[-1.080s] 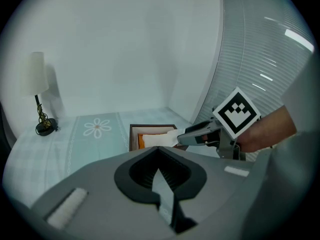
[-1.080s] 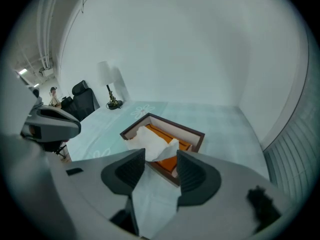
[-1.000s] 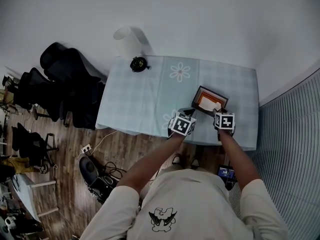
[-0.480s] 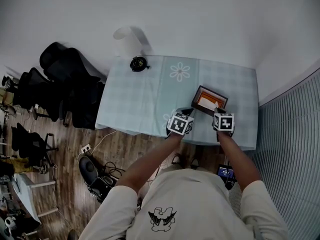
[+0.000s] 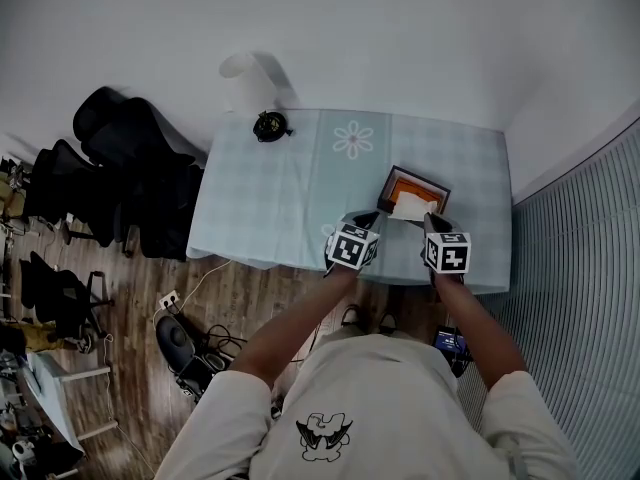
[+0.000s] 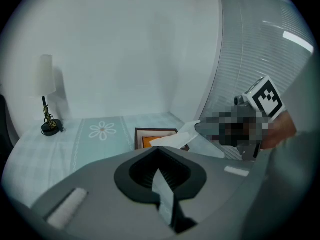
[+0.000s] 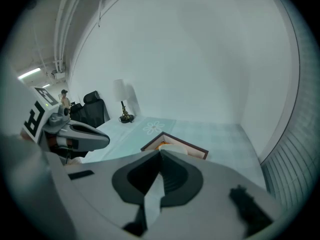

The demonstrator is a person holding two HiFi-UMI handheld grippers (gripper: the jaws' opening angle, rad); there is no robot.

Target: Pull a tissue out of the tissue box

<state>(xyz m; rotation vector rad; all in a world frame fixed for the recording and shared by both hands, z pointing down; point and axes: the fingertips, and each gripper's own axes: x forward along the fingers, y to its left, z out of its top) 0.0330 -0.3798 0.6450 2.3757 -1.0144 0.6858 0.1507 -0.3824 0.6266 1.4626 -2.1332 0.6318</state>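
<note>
The tissue box (image 5: 433, 183), a dark frame with an orange inside, lies on the checked tablecloth (image 5: 290, 193) near its front right. A white tissue (image 5: 410, 206) stretches up from it toward my right gripper (image 5: 428, 218), which is shut on the tissue's near end. The right gripper view shows the tissue (image 7: 175, 147) just past the closed tips (image 7: 161, 151), over the box (image 7: 197, 149). In the left gripper view the tissue (image 6: 175, 139) runs from the box (image 6: 150, 133) to the right gripper (image 6: 202, 129). My left gripper (image 5: 368, 218) hovers shut beside the box's near left corner, tips (image 6: 157, 148) together, nothing between them.
A white-shaded lamp (image 5: 250, 68) with a black base (image 5: 266, 126) stands at the table's far left corner. Black chairs (image 5: 130, 168) crowd the floor left of the table. A slatted wall (image 5: 590, 268) runs along the right. Cables and a power strip (image 5: 172, 298) lie under the table's front edge.
My right gripper has risen and drawn back toward me, and the tissue now stands out of the box, pulled toward it. The left gripper has barely shifted.
</note>
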